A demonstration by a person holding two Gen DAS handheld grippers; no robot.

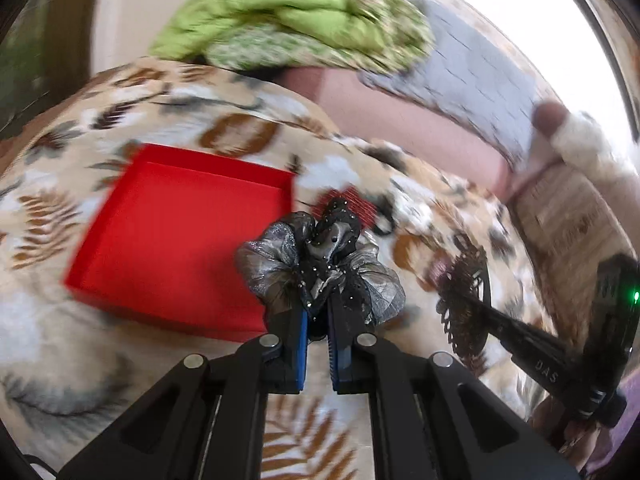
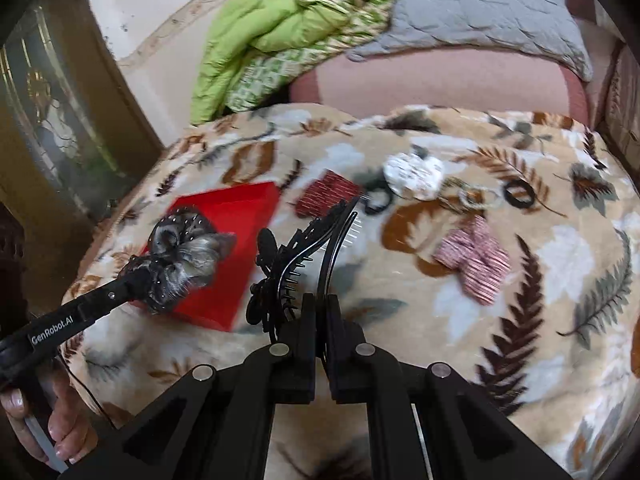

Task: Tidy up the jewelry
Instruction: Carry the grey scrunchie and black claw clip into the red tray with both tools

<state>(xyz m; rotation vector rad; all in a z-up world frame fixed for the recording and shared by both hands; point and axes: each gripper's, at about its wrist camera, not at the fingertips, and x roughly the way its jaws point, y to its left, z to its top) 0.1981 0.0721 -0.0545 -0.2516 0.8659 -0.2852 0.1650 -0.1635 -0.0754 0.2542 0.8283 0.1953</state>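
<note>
My left gripper (image 1: 318, 312) is shut on a black and silver fabric hair bow (image 1: 320, 268), held above the blanket next to the right edge of the open red box (image 1: 176, 236). In the right wrist view the bow (image 2: 180, 256) hangs over the red box (image 2: 236, 264). My right gripper (image 2: 320, 320) is shut on a black lacy hair comb clip (image 2: 304, 248), held above the blanket right of the box; the clip also shows in the left wrist view (image 1: 464, 300).
On the leaf-patterned blanket (image 2: 520, 320) lie a red striped bow (image 2: 328, 194), a pink striped bow (image 2: 476, 260), a white scrunchie (image 2: 414, 174), black hair ties (image 2: 518, 192) and a beaded ring (image 2: 472, 196). Green quilt (image 2: 280, 40) and grey pillow (image 2: 480, 4) behind.
</note>
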